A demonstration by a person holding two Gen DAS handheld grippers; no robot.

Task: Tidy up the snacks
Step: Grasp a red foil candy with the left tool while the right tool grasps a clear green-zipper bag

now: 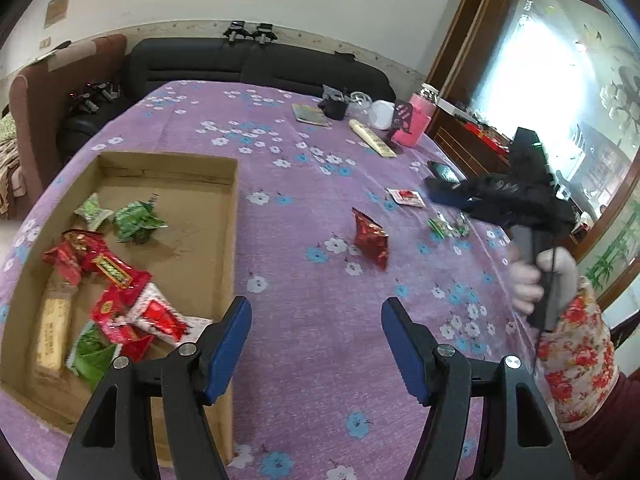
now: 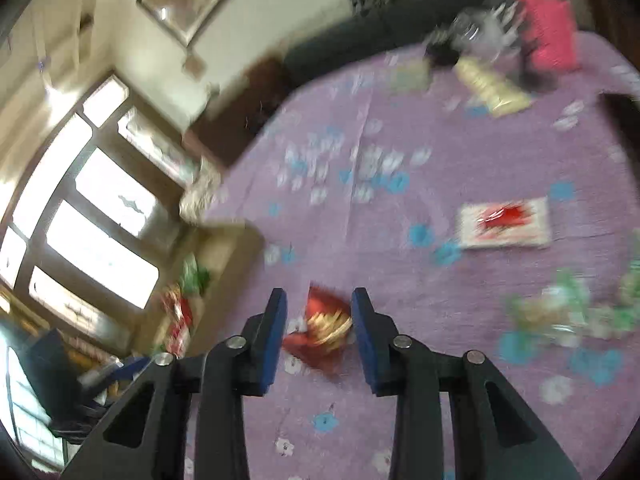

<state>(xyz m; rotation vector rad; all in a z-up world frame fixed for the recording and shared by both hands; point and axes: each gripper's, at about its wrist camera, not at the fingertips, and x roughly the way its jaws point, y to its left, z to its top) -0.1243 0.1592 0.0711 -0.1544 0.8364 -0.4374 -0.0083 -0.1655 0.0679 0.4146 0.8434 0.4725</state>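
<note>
A cardboard box (image 1: 230, 216) lies at the left of the purple flowered table and holds several red and green snack packets (image 1: 116, 280). A red snack packet (image 1: 372, 242) stands on the cloth mid-table; in the blurred right wrist view it (image 2: 324, 328) sits between and beyond the fingers, apart from them. A white-and-red packet (image 1: 406, 197) (image 2: 504, 222) and green packets (image 1: 444, 226) (image 2: 560, 308) lie further right. My left gripper (image 1: 316, 316) is open and empty beside the box. My right gripper (image 2: 319, 304) is open above the red packet; its body shows in the left wrist view (image 1: 500, 196).
At the table's far side stand a pink container (image 1: 416, 124), a black cup (image 1: 334, 107), a cream tube (image 1: 372, 138), a booklet (image 1: 310, 114) and a phone (image 1: 442, 170). A dark sofa (image 1: 256, 64) runs behind the table. The box (image 2: 224, 248) shows at the left in the right wrist view.
</note>
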